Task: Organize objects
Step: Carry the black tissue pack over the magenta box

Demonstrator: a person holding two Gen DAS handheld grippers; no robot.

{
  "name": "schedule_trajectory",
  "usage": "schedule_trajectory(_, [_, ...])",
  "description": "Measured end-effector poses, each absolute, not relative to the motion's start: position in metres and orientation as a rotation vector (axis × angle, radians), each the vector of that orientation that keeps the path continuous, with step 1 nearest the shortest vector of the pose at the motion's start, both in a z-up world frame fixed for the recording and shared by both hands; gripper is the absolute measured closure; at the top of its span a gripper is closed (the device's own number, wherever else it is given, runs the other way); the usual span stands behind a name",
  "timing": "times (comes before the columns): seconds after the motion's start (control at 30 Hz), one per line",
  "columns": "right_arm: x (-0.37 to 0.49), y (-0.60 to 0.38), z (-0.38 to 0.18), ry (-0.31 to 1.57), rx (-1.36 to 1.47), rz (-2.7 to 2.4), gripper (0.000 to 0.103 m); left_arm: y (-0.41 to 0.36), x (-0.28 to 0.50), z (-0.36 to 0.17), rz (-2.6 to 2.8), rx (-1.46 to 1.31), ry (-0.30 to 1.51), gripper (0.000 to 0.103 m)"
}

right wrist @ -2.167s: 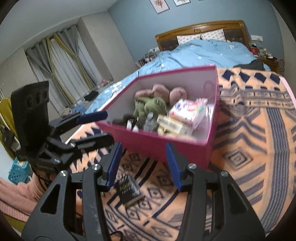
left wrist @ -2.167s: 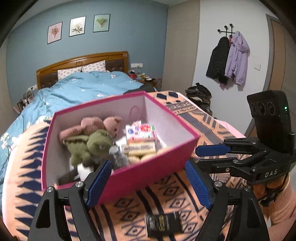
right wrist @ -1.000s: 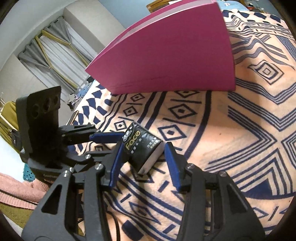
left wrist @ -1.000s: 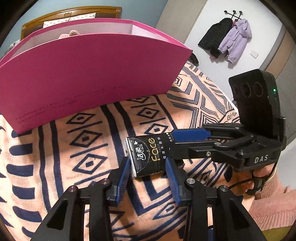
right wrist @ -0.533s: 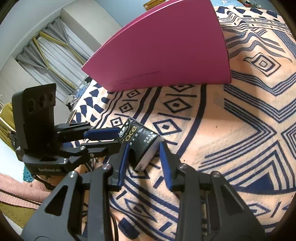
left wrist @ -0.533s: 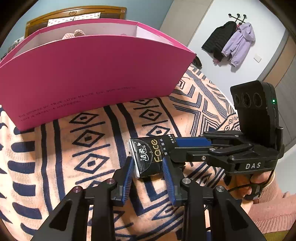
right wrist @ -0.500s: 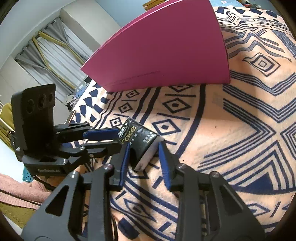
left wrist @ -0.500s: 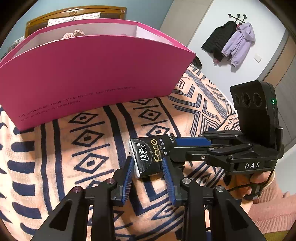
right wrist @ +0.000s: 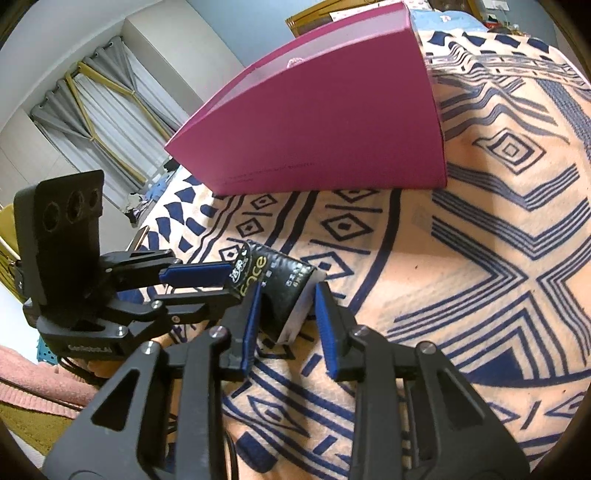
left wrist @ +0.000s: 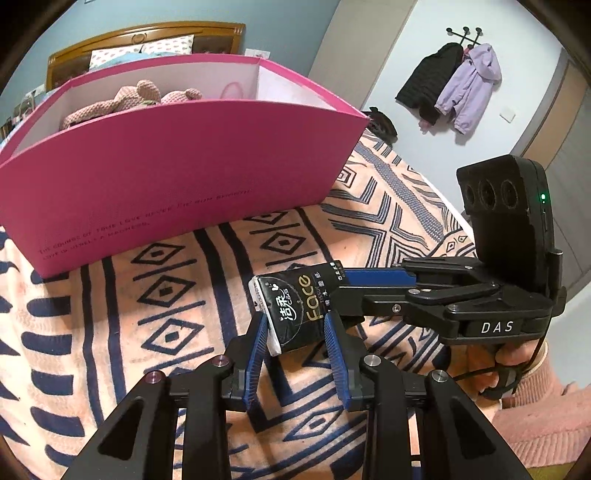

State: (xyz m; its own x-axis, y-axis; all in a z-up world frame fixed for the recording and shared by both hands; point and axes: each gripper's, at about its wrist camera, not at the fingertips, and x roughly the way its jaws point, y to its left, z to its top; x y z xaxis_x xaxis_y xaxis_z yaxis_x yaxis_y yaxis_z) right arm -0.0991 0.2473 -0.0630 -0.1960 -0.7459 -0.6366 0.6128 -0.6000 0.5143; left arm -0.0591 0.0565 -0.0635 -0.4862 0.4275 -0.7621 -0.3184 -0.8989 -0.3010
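A black tissue pack point(left wrist: 295, 306) with gold "Face" lettering lies just in front of the pink box point(left wrist: 166, 166) on the patterned blanket point(left wrist: 147, 332). My left gripper point(left wrist: 294, 319) is shut on its near end. From the right, my right gripper point(left wrist: 338, 286) is shut on its other end. In the right wrist view the pack point(right wrist: 273, 280) sits between the right gripper's point(right wrist: 288, 291) blue pads, with the left gripper point(right wrist: 231, 284) clamped on it from the left. The pink box point(right wrist: 332, 122) holds plush toys point(left wrist: 129, 99); the rest of its contents are hidden.
The orange and navy blanket point(right wrist: 480, 258) covers the bed. A hand in a pink sleeve point(left wrist: 524, 402) holds the right gripper. Coats point(left wrist: 454, 85) hang on the far wall, a wooden headboard point(left wrist: 147, 33) stands behind the box, and curtains point(right wrist: 92, 107) hang at the left.
Both grippers' jaws have closed onto the tissue pack. The left wrist view has risen slightly, so the plush toys inside the box now show.
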Motion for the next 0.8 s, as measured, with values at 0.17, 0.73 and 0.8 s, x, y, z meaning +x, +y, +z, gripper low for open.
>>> schedule_trajectory(0.17, [-0.098, 0.248, -0.056, -0.178, 1.112, -1.924, 0.07, 0.058, -0.058, -0.059, 2.387, -1.251, -0.162, 0.071])
schedule_trajectory(0.73, [-0.095, 0.255, -0.04, -0.169, 1.064, -1.959, 0.07, 0.064, -0.057, -0.044, 2.41, -1.196, -0.136, 0.071])
schedule_trajectory(0.8, [-0.094, 0.256, -0.038, -0.171, 1.058, -1.962, 0.07, 0.065, -0.057, -0.041, 2.413, -1.187, -0.132, 0.071])
